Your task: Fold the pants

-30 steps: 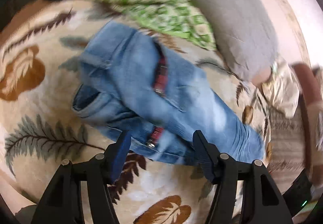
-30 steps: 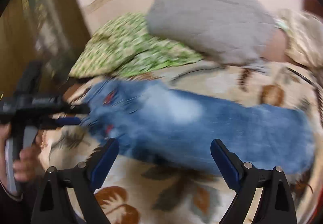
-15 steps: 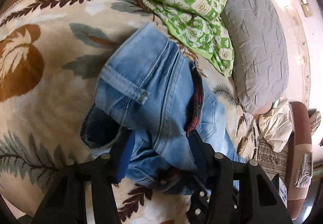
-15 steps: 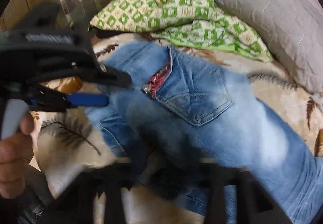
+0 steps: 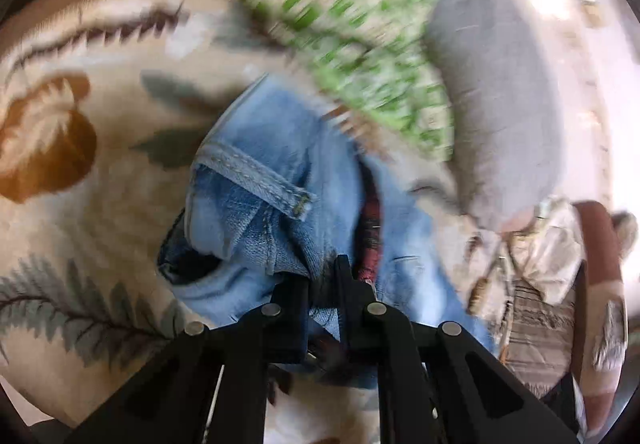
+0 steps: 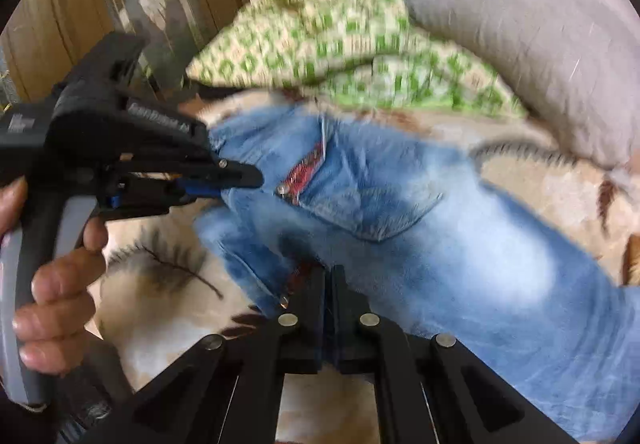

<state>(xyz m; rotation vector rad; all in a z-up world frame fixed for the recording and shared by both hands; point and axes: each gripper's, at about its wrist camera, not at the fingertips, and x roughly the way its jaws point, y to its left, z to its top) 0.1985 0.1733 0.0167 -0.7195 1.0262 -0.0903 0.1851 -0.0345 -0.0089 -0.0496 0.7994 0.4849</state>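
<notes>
Light blue jeans (image 5: pixel 280 184) with a red plaid lining lie crumpled on a leaf-patterned bedspread (image 5: pixel 80 204). In the right wrist view the jeans (image 6: pixel 440 244) stretch to the right, back pocket up. My left gripper (image 5: pixel 322 276) is shut on the jeans' waistband; it also shows in the right wrist view (image 6: pixel 240 178), pinching the waist edge from the left. My right gripper (image 6: pixel 328 280) is shut on the near waist edge of the jeans.
A green-patterned quilt (image 6: pixel 340 44) and a grey pillow (image 6: pixel 520 24) lie behind the jeans. A wooden cabinet (image 6: pixel 100 4) stands at the far left. A brown chair (image 5: pixel 600 284) with cloths on it stands beside the bed.
Both grippers were open above the jeans. They have moved in to the waistband and closed on it. The waist edge now lifts a little.
</notes>
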